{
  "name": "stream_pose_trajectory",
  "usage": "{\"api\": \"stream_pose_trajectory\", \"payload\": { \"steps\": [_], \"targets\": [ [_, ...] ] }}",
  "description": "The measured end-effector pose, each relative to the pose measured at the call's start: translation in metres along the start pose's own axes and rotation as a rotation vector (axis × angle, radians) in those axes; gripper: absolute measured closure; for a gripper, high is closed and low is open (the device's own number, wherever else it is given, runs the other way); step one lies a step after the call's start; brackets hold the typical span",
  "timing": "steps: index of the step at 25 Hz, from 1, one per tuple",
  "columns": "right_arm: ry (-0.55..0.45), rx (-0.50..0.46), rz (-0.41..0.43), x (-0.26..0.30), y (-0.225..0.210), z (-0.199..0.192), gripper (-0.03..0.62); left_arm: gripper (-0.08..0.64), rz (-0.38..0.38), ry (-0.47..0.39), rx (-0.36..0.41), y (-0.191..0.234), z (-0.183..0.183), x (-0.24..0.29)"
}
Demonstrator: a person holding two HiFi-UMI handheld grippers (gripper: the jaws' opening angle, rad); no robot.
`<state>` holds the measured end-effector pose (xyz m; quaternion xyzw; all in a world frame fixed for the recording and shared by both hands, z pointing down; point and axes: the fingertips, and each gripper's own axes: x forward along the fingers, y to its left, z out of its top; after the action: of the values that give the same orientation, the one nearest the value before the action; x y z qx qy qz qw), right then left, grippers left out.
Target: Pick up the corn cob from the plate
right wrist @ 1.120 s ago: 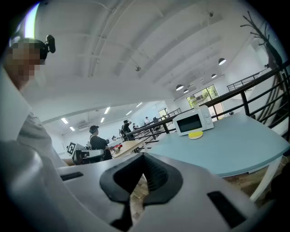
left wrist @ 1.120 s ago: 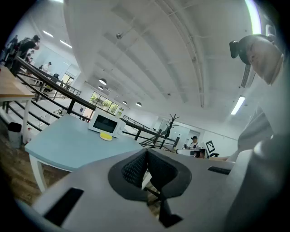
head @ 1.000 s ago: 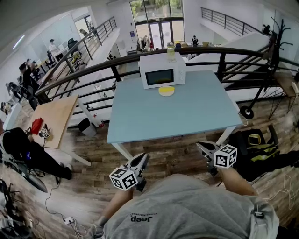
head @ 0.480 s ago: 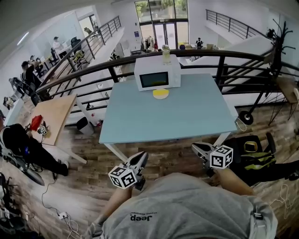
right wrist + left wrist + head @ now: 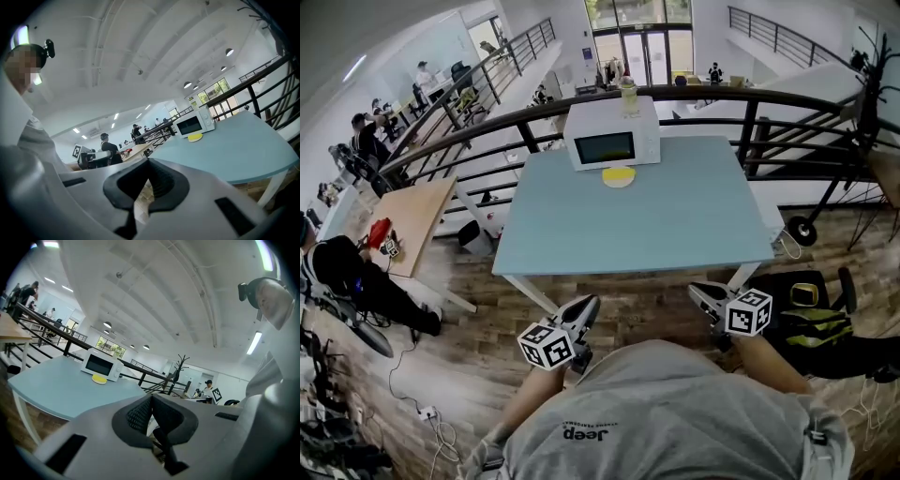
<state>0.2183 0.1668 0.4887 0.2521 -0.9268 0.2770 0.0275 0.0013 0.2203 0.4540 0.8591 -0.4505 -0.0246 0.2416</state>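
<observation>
Left gripper [image 5: 587, 305]: jaws pressed together, nothing between them; confirmed in the left gripper view [image 5: 151, 398]. Right gripper [image 5: 703, 292]: jaws also together and empty [image 5: 147, 162]. Both are held close to the person's grey shirt [image 5: 666, 412], over the wooden floor [image 5: 647, 302], short of the near edge of the table [image 5: 656, 225].

Task item: a yellow plate [image 5: 619, 177] lies at the far side of the blue table, just in front of the door of the microwave [image 5: 611, 134]. The corn cob cannot be told apart from the plate at this range; only a flat yellow shape shows in all three views [image 5: 99, 379] [image 5: 194, 137].

Surroundings: a bottle [image 5: 628, 97] stands on top of the microwave. A black railing [image 5: 751, 131] runs behind the table's far edge. The stretch of tabletop between the near edge and the plate is bare.

Left of the blue table, well apart from it, a wooden table [image 5: 412, 220] carries a red object [image 5: 377, 232]; a seated person in black [image 5: 342, 272] is beside it. More people are further back at left, too small to detail. A black bag [image 5: 811, 309] with yellow-green trim lies on the floor by the right front table leg [image 5: 743, 278].
</observation>
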Motion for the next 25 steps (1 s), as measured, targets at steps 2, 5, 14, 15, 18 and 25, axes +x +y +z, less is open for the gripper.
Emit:
{"api": "stream_pose_trajectory", "payload": {
  "steps": [2, 5, 14, 15, 18, 25],
  "targets": [
    [0.0, 0.006, 0.007, -0.003, -0.007, 0.0, 0.577, 0.541, 0.007, 0.007, -0.003, -0.003, -0.002, 0.006],
    [0.001, 0.013, 0.015, -0.005, -0.016, 0.001, 0.577, 0.541, 0.014, 0.018, -0.006, -0.003, -0.005, 0.014],
    [0.013, 0.015, -0.016, 0.029, -0.032, 0.008, 0.577, 0.541, -0.011, 0.025, -0.029, 0.034, 0.003, 0.025],
    [0.014, 0.012, -0.025, 0.037, -0.033, 0.009, 0.577, 0.541, -0.021, 0.026, -0.032, 0.043, 0.005, 0.027],
    [0.006, -0.002, -0.063, 0.064, -0.037, 0.017, 0.577, 0.541, -0.059, 0.029, -0.027, 0.076, 0.016, 0.035],
    [-0.041, 0.007, -0.173, 0.143, -0.037, 0.045, 0.575, 0.541, -0.156, 0.027, -0.01, 0.162, 0.074, 0.046]
  ]
}}
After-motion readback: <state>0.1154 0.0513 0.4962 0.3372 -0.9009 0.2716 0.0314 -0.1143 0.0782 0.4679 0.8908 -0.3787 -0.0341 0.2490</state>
